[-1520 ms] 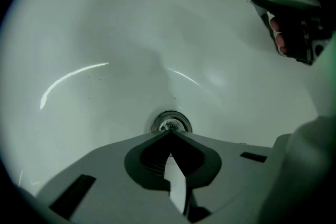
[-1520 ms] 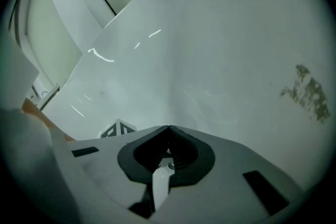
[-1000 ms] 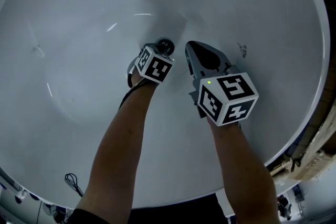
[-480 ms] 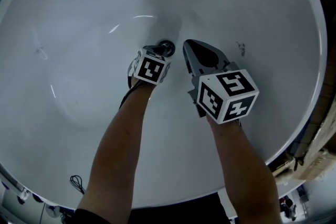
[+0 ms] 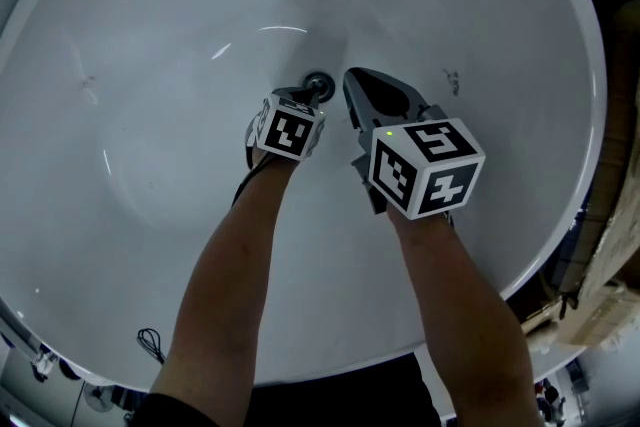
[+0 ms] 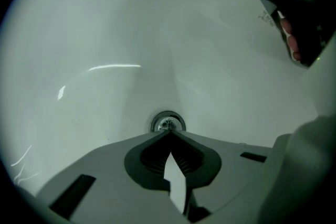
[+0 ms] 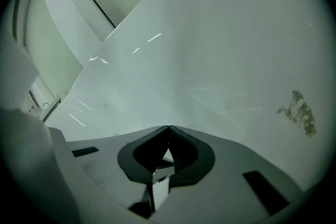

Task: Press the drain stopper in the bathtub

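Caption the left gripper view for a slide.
Shut left gripper pointed at the drain stopper in the white bathtub.

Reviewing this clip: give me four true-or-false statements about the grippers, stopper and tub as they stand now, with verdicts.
1. The left gripper is shut, its tips aimed at the stopper. True.
2. The right gripper clamps the stopper. False: it is shut on nothing and faces the bare tub wall.
3. In the head view the stopper sits right of both grippers. False: it sits just ahead of the left gripper, left of the right one.
4. A dark smudge marks the tub wall. True.
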